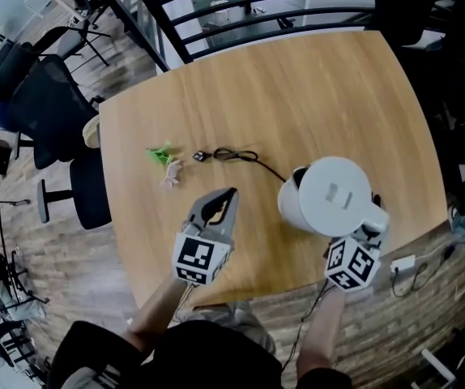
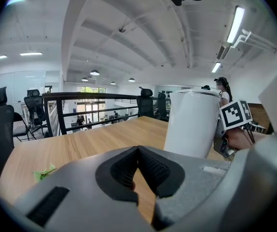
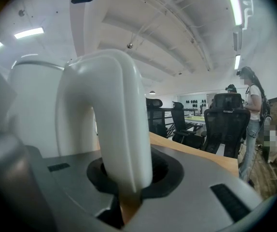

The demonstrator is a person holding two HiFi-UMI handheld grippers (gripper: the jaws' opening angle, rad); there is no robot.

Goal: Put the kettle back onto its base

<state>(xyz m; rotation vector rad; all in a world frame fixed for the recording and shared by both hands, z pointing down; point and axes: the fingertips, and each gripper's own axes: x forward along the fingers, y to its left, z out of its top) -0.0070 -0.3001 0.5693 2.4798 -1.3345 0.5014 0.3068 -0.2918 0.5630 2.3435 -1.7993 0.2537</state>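
Jaws of the right gripper (image 3: 124,178) are closed on the white handle (image 3: 114,120) of the electric kettle (image 1: 334,193), with the pads pressing on the lower part of the handle arch. I think this grip is chosen because the handle is the only narrow part of the kettle, and holding it keeps the body upright.

The left gripper (image 1: 228,194) has its jaws together with nothing between them. It is over the wooden table (image 1: 297,87), just beside the kettle on its left, and it seems only to wait.

The kettle is near the table's edge, close to the person. A black power cord (image 1: 249,156) runs from its foot to a plug (image 1: 201,156) that lies loose on the table, so the base is probably under the kettle. No view shows the base itself.

The head view looks down on the lid, and the body hides all that is below it. The left gripper view shows the kettle (image 2: 191,124) from the side, standing straight, but the gripper's own body covers its bottom. Only the right gripper view shows the hold on the handle. A green scrap (image 1: 161,154) lies well apart from the kettle.
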